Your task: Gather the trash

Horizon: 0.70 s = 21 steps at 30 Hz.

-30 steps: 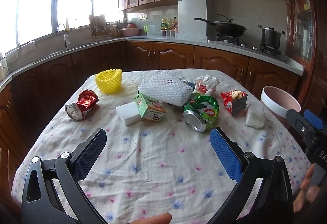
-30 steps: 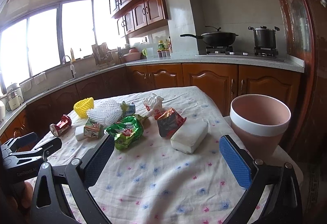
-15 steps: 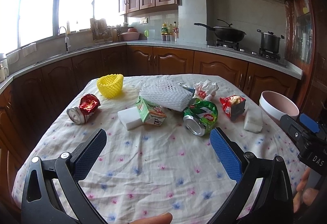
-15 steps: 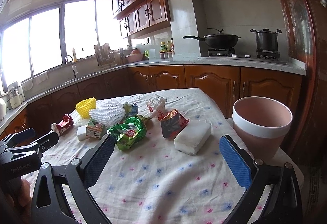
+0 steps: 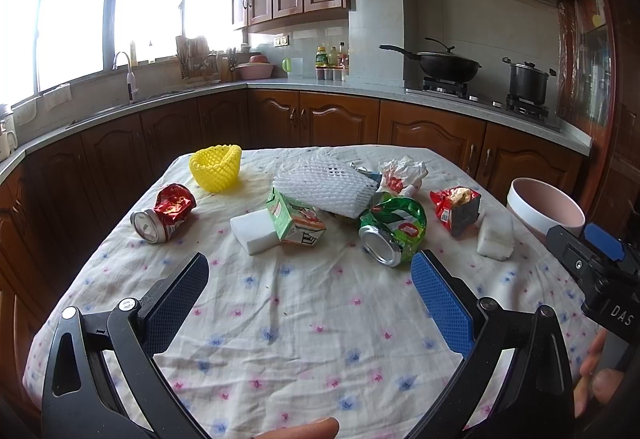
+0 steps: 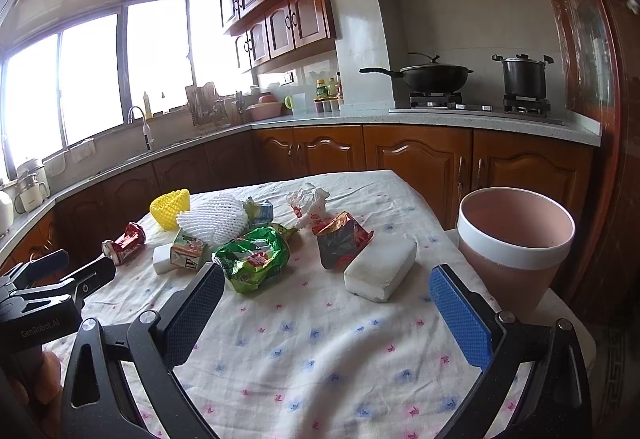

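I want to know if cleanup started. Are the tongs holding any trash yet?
No. Both the left tongs and right tongs are open and empty above the tablecloth.

**Both grippers held open, side by side**

The left gripper (image 5: 310,293) is held level with its jaws spread wide, nothing lying between the pads. The right gripper (image 6: 326,313) is likewise spread wide and empty. A fingertip (image 5: 298,430) is seen below the left jaws; the holding hand (image 6: 40,395) is partly visible left of the right jaws.

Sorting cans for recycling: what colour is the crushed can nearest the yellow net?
Red crushed can, with a silver end; the left wrist view shows it best.
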### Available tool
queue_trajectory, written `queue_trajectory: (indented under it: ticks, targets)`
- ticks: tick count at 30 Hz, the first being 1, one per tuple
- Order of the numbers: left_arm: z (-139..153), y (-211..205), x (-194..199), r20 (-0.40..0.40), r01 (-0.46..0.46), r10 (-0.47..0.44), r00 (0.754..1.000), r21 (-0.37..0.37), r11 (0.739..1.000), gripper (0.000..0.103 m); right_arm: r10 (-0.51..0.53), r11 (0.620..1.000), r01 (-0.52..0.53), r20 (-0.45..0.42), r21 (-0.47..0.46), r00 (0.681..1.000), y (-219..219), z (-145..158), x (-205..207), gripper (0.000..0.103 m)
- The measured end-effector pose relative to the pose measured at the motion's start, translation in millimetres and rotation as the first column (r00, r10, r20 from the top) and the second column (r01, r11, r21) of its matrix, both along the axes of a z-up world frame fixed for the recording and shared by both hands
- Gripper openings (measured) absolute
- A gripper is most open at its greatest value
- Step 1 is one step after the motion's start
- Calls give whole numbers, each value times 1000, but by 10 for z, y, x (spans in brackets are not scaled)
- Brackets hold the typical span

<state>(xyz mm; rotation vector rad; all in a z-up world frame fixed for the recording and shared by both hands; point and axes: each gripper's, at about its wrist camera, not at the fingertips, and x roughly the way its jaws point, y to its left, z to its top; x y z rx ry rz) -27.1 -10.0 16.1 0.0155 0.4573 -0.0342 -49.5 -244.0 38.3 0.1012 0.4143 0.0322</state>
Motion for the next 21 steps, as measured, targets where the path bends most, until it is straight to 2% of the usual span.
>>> queue_trajectory:
  ticks: [21]
  targets:
    - [-14, -14, 7, -6, 1, -1, 1000, -2, 1000, 103, 3, 1000, -3, -8, 6, 1000, 9, -18, 9, 103]
